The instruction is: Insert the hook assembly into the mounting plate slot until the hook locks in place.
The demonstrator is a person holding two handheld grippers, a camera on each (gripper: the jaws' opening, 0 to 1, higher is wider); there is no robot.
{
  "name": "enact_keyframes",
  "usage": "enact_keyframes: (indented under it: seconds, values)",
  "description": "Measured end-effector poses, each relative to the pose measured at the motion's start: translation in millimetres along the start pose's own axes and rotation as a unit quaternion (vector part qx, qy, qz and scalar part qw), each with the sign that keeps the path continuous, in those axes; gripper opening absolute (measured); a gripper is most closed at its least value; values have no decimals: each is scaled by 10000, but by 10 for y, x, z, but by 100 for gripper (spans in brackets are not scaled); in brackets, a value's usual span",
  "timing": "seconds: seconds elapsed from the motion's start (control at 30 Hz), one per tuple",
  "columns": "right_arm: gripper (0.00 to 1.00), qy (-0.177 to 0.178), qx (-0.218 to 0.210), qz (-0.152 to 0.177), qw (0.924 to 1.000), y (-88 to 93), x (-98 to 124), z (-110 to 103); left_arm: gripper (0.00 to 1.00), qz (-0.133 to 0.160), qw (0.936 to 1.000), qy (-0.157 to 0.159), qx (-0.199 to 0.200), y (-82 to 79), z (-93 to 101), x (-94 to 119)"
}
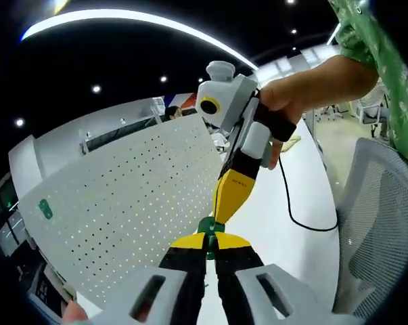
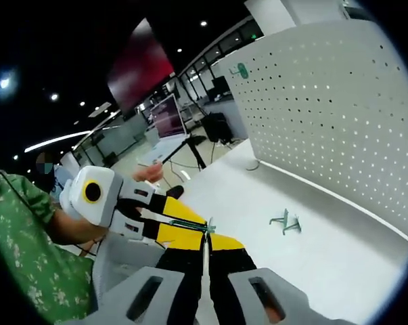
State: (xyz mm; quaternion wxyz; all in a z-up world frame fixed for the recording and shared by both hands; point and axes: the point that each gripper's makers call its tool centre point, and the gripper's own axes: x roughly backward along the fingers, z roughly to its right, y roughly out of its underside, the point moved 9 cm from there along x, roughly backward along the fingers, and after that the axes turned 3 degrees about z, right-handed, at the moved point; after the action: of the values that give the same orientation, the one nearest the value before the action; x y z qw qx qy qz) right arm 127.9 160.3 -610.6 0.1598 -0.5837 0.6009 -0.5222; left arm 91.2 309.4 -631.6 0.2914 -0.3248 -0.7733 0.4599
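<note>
Hooks number three: one green hook pinched between our left gripper and right gripper, one lying on the table, one on the far pegboard.

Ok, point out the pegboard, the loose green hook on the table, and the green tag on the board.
pegboard (image 1: 129,196), left gripper view, middle of its perforated face.
green hook (image 2: 285,221), right gripper view, its centre.
green tag (image 1: 45,208), left gripper view, its middle.

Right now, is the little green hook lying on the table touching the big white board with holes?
Apart. In the right gripper view, the green hook lies on the white table, with bare tabletop between it and the pegboard.
</note>
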Motion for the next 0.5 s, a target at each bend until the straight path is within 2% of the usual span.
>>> enact_keyframes:
  seconds: [0.5]
  values:
    - [0, 14, 26, -134, 9999, -22, 7, -62, 3, -4, 9997, -11, 251, 13, 38, 25]
